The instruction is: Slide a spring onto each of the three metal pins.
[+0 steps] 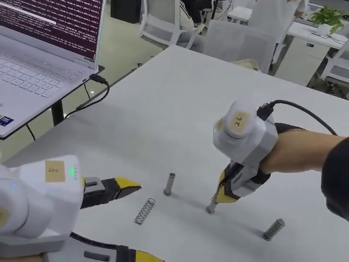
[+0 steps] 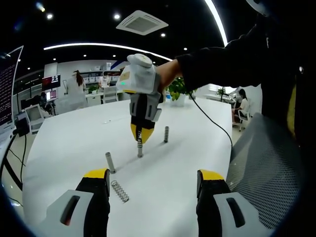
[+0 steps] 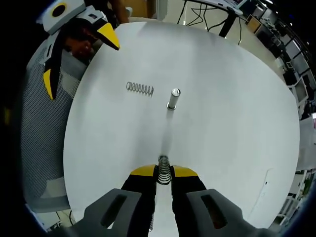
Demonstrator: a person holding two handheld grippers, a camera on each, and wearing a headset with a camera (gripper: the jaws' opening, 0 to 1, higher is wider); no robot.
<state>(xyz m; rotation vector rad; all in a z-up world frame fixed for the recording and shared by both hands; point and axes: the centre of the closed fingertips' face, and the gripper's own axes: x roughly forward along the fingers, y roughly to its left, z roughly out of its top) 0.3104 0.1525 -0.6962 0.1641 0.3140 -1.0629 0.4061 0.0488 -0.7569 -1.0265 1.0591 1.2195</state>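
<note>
My right gripper (image 1: 224,194) (image 3: 164,173) is shut on a spring (image 3: 164,170), pointing down at the table. Below its yellow tips a metal pin (image 1: 211,207) (image 2: 140,148) stands slightly tilted, its upper part inside the spring. A second pin (image 1: 169,184) (image 3: 173,98) (image 2: 110,162) stands upright and bare to the left. A loose spring (image 1: 145,210) (image 2: 119,191) (image 3: 140,89) lies between that pin and my left gripper (image 1: 143,221) (image 2: 154,190), which is open and holds nothing. Another spring (image 1: 274,229) (image 2: 166,134) lies to the right, under the right forearm.
A white table (image 1: 180,109) carries everything. An open laptop (image 1: 38,49) sits on a stand at the far left, with a black cable (image 1: 95,95) trailing onto the table. Office chairs and desks stand beyond the far edge.
</note>
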